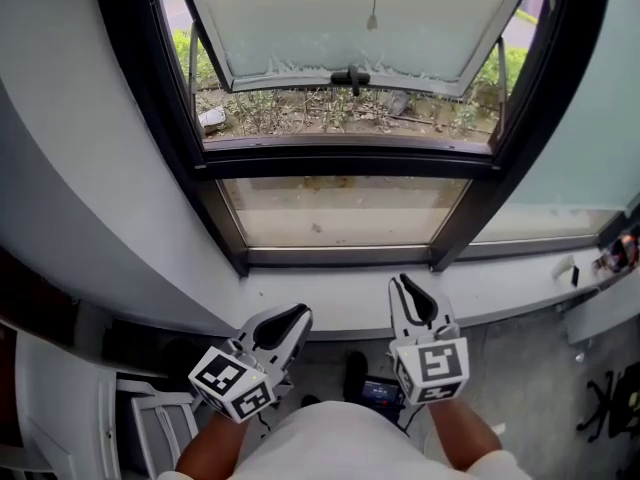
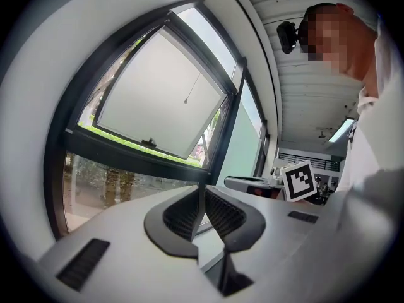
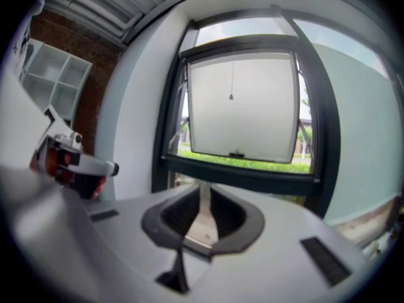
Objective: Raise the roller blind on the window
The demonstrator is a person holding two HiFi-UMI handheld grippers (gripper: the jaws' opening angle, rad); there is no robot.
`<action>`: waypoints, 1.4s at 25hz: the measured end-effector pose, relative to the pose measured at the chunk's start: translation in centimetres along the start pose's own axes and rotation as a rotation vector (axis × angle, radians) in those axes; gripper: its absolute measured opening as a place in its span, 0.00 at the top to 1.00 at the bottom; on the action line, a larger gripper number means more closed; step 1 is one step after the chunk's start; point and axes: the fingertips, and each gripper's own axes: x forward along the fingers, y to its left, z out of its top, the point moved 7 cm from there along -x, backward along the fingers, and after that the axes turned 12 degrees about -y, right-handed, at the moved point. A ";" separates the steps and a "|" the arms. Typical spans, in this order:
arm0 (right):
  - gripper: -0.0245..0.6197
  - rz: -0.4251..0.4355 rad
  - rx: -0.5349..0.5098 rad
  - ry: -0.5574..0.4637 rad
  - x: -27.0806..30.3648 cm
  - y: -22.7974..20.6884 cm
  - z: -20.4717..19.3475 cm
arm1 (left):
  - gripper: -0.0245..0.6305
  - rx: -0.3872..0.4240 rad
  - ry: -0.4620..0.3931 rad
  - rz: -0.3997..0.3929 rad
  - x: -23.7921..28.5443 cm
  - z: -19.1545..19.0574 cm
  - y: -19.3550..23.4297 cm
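A thin pull cord with a small weight (image 1: 372, 20) hangs in front of the frosted, tilted-out upper sash (image 1: 360, 18) of the dark-framed window (image 1: 345, 158). The same cord shows in the left gripper view (image 2: 186, 101) and the right gripper view (image 3: 231, 97). I cannot make out the blind's fabric itself. Both grippers hang low in front of the sill, well below the cord and touching nothing. My left gripper (image 1: 300, 314) (image 2: 202, 191) is shut and empty. My right gripper (image 1: 402, 283) (image 3: 203, 188) shows a narrow empty gap between its pads.
A white sill (image 1: 330, 308) runs under the fixed lower pane (image 1: 340, 213). A white wall (image 1: 90, 188) curves in on the left, and a frosted side pane (image 1: 600, 118) stands on the right. White furniture (image 1: 150, 418) stands at lower left, a chair base (image 1: 610, 408) at lower right.
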 end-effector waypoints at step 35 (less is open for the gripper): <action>0.86 0.031 0.015 0.046 -3.5 2.4 -1.7 | 0.89 -0.004 0.025 -0.007 -2.8 -0.6 -2.3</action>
